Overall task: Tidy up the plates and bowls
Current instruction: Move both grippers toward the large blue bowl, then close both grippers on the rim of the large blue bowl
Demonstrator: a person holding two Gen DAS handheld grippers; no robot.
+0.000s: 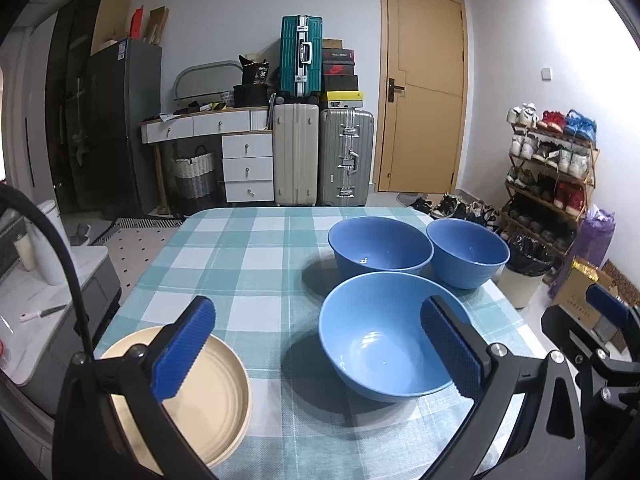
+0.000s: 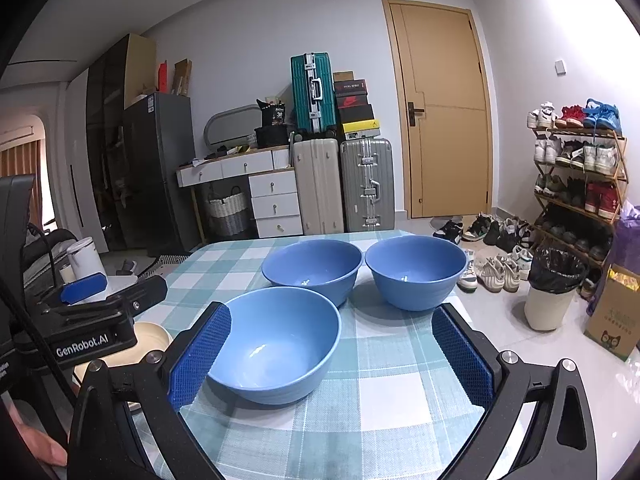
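Both tools are spread wide with nothing between the pads, so I'm gripping nothing right now. On my left tool (image 1: 318, 350) the blue fingers (image 1: 186, 346) hover over the worktop (image 1: 240, 264), with its teal-and-white check cloth. My right tool (image 2: 330, 356) is just as open, hanging above the near edge of the same cloth.

I'll use the nearest blue bowl (image 1: 384, 336) as my reference. From the left wrist cam it sits right between the left tool's fingers in the picture, with the right-hand pad overlapping its rim, though I can't tell if they're actually touching. From the right wrist cam that bowl is toward the left pad, partly behind it.

Beyond that bowl are two more blue bowls side by side: one directly behind it (image 1: 380, 246), close enough that I can't tell if the rims touch, and another (image 1: 468, 252) behind it and to the right, near the worktop's far right corner. All three are upright and empty.

Left of the near bowl, at the worktop's near left edge, is a cream plate (image 1: 208, 396), partly hidden under the left tool's left finger.

Past the worktop are some suitcases (image 1: 320, 160), a tan door (image 1: 424, 92) and a shoe rack (image 1: 552, 168) off to the right.
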